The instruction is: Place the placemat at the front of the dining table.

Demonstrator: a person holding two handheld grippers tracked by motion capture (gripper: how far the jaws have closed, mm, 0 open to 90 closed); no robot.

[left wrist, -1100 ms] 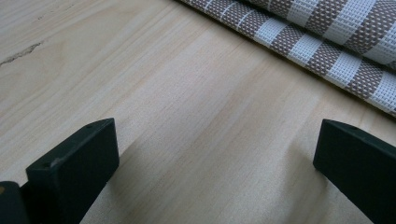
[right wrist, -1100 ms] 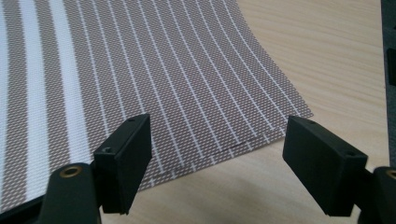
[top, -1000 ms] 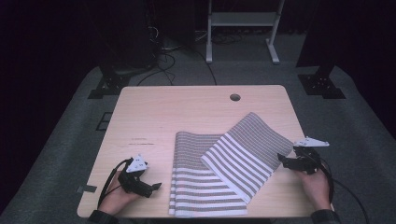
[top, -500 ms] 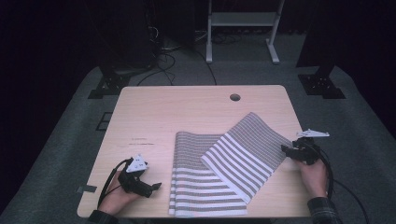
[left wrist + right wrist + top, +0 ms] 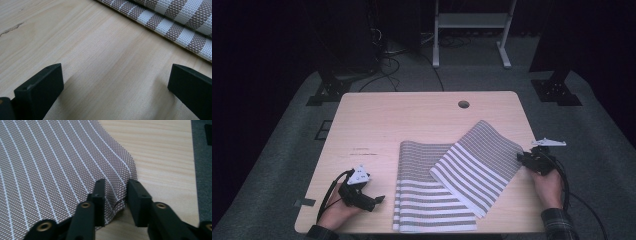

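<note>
A brown-and-white striped cloth (image 5: 479,157) lies askew on the right half of the table, overlapping a second striped piece (image 5: 432,205) that lies flat near the front edge. My right gripper (image 5: 520,158) is at the askew cloth's right corner. In the right gripper view its jaws (image 5: 116,188) have just been closing: the cloth (image 5: 55,170) corner puckers between them, with a gap still showing. My left gripper (image 5: 380,199) rests open on bare wood left of the flat piece, whose striped edge (image 5: 175,22) lies beyond the wide-apart jaws (image 5: 115,75).
The pale wooden table (image 5: 412,125) has a round cable hole (image 5: 463,104) near its far edge. Its right edge (image 5: 192,170) runs close beside the right gripper, with grey carpet (image 5: 602,150) beyond. Stands and cables sit on the floor behind the table.
The right gripper has moved a little farther up the table to the cloth's right corner, and its jaws have narrowed around that corner. The left gripper has stayed put.
</note>
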